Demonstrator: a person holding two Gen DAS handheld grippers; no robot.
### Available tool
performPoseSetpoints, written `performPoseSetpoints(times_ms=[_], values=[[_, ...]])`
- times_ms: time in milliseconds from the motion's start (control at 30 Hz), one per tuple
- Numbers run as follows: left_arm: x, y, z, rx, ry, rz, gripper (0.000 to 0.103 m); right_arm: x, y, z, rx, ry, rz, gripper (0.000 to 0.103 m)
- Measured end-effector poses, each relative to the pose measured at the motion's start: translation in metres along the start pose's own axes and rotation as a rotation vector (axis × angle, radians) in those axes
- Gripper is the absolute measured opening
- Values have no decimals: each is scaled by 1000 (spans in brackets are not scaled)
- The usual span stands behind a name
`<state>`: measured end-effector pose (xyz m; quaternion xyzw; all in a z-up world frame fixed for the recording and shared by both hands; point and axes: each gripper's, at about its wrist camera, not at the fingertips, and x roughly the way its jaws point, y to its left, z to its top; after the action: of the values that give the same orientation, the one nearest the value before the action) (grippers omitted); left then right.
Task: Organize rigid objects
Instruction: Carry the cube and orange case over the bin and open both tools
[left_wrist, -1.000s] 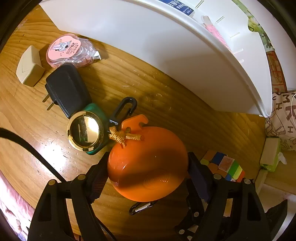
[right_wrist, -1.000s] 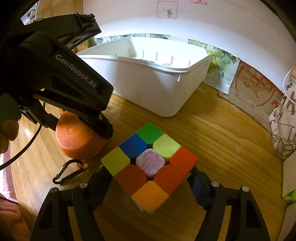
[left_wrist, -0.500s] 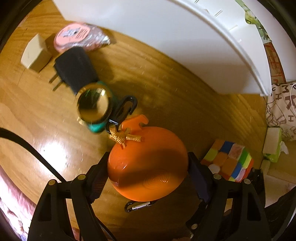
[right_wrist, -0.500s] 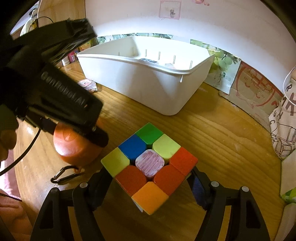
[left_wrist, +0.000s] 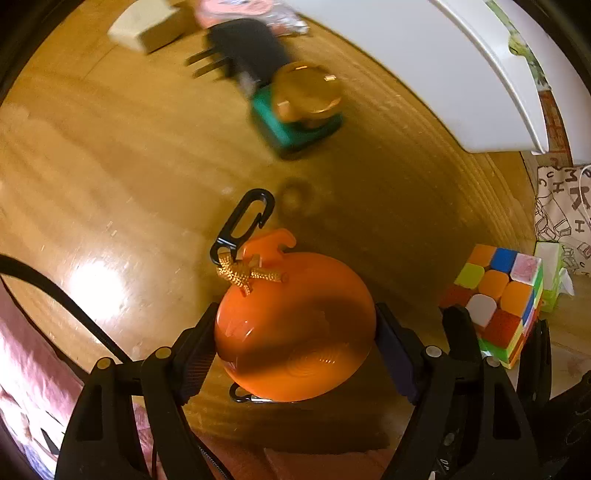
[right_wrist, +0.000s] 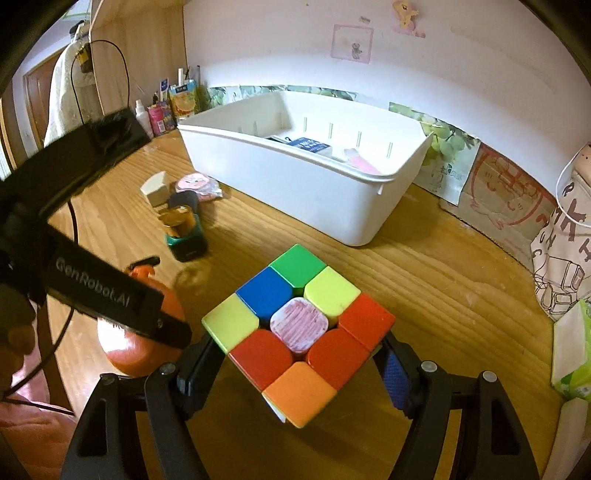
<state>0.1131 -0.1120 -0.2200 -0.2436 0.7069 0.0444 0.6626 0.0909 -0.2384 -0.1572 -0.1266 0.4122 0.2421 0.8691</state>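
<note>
My left gripper is shut on an orange apple-shaped case that carries a gold cord and a black clip, held just above the wooden table. In the right wrist view the left gripper's body crosses the left side, with the orange case under it. My right gripper is shut on a multicoloured puzzle cube, lifted off the table. The cube also shows at the right of the left wrist view. A white plastic bin stands behind, holding a blue box and a pink item.
A green box with a gold lid, a black plug adapter, a beige block and a pink packet lie left of the bin. A tissue pack and a printed bag stand at the right edge.
My left gripper has slid across the table with the orange case, away from the green box and adapter. My right gripper has risen a little with the cube, showing more of the bin's inside.
</note>
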Motion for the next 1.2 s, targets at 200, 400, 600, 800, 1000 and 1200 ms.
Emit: performPoseSetpoints(times_ms=[200, 400, 600, 800, 1000, 1200], values=[[-3, 25, -9, -42, 0, -1, 81, -7, 17, -1, -15, 6, 11, 77], [-8, 53, -15, -82, -19, -1, 82, -8, 33, 5, -39, 4, 32, 77], [-21, 76, -21, -104, -63, 21, 81, -7, 54, 22, -87, -23, 55, 77], [-45, 101, -4, -75, -112, 59, 82, -6, 73, 43, -143, -54, 63, 77], [-80, 122, 12, -31, -160, 86, 82, 1, 92, 71, -163, -77, 44, 77], [-108, 128, 47, 38, -187, 94, 82, 9, 109, 104, -127, -101, 21, 77]])
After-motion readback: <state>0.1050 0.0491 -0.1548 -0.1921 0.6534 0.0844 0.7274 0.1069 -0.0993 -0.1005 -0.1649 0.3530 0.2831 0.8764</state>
